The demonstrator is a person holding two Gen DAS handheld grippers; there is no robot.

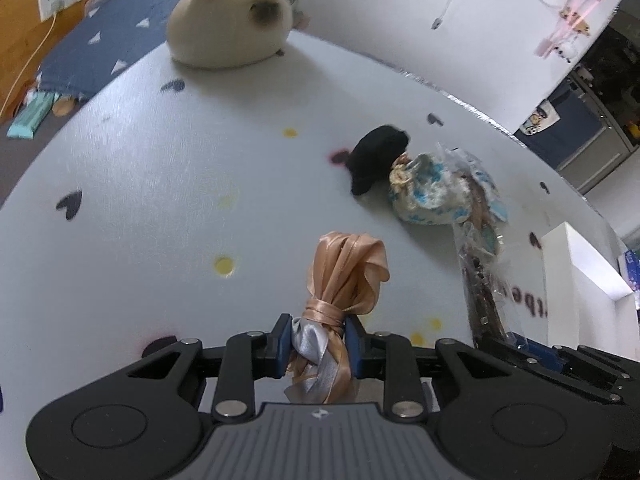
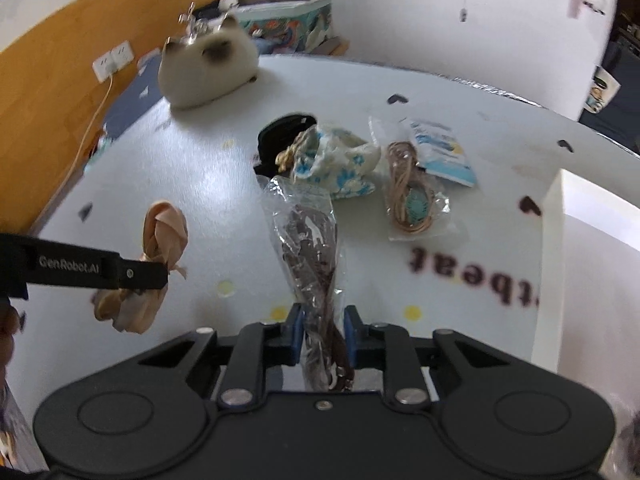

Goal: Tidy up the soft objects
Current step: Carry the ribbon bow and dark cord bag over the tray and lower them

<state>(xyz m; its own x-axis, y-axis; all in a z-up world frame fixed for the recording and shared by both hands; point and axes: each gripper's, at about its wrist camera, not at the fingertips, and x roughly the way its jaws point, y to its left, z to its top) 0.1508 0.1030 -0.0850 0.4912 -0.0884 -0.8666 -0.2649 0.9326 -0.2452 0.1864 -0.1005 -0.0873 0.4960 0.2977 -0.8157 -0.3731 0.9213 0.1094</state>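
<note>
Above white table (image 1: 160, 160): left tongs (image 1: 318, 350) clamp peach ribbon bundle (image 1: 344, 276); right tongs (image 2: 322, 334) clamp clear-bagged brown cord (image 2: 310, 248)

Plush cat (image 2: 208, 68) at table's (image 2: 208, 184) far left; pouch (image 2: 340, 164) against sock (image 2: 280, 136) mid-table.

"GenRobot.AI" on left gripper (image 2: 132, 276) arm; partial upside-down "tbeat" printed on table (image 2: 200, 200).
</note>
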